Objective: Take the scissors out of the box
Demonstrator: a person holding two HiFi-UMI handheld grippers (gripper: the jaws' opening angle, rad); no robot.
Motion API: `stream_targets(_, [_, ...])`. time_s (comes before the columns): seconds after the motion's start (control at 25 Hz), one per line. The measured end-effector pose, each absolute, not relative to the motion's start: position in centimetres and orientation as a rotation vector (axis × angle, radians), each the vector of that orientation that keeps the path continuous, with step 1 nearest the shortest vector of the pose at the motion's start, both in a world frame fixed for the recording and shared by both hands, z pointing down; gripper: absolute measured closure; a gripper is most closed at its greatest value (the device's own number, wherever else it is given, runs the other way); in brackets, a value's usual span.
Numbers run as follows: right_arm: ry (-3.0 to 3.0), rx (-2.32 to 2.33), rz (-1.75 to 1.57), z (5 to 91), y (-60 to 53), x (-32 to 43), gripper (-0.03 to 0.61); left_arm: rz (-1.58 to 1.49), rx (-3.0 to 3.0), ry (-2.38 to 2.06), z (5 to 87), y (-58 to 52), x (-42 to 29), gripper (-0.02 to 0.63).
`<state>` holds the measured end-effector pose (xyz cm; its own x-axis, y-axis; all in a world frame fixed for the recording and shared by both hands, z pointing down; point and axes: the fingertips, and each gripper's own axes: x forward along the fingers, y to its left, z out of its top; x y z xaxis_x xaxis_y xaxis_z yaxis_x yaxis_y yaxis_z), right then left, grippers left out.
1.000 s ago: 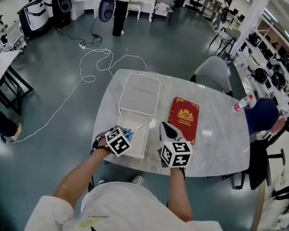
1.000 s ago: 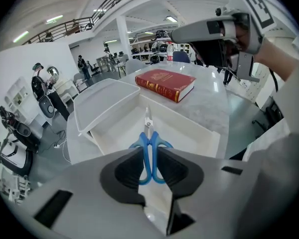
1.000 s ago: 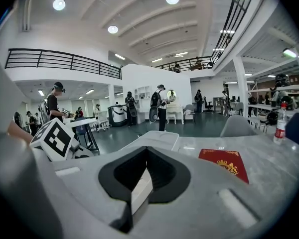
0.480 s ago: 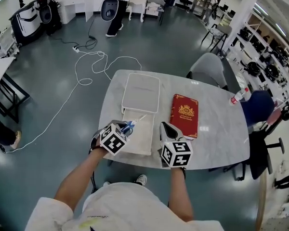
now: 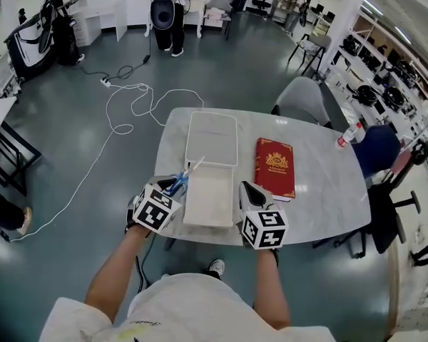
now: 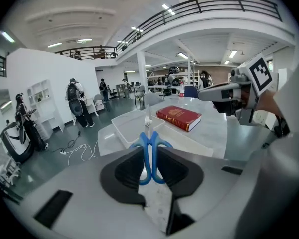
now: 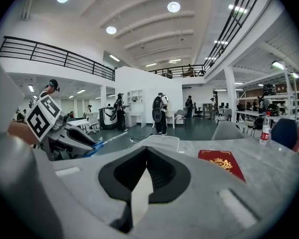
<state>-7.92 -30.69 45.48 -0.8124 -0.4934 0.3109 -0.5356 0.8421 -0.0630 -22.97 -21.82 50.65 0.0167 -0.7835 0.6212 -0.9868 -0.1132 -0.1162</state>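
Since the left gripper (image 5: 172,189) is closed on the blue handles of the scissors (image 6: 150,142), the grasping part of the job looks done. The blades point up and away from the person, toward the far edge of the desk (image 5: 321,187). The whole tool hangs in the air by the left side of the box (image 5: 210,204), near the desk's left edge. The left gripper view shows the white box below and beyond the blades, not around them, so I judge the scissors lifted clear of it (though in the head view the blade tips overlap the box's left rim, so I cannot say they are past it sideways).

The box stands open, its tray at the near edge of the desk and its lid (image 5: 212,135) laid flat toward the far edge; the tray looks empty. The right gripper (image 5: 248,189) hovers at the near edge just right of the box, jaws pressed together with nothing between them. A red book (image 5: 274,168) lies beyond it, mid-desk.

What seems left is small: carry the scissors aside, set them on bare desk, and let go.
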Motion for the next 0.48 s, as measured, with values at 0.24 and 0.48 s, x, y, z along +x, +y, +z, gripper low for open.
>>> stream_targets(0.24, [-2.755, 0.814, 0.187, 44.5, -29.1, -8.2, 0.574, 0.657, 1.903, -1.916, 49.2, -18.8, -25.8, 0.531])
stream_targets(0.48, [-2.773, 0.847, 0.182, 43.6, -27.8, -8.3, 0.574, 0.494, 1.872, -2.011, 47.4, -16.1, -28.3, 0.531])
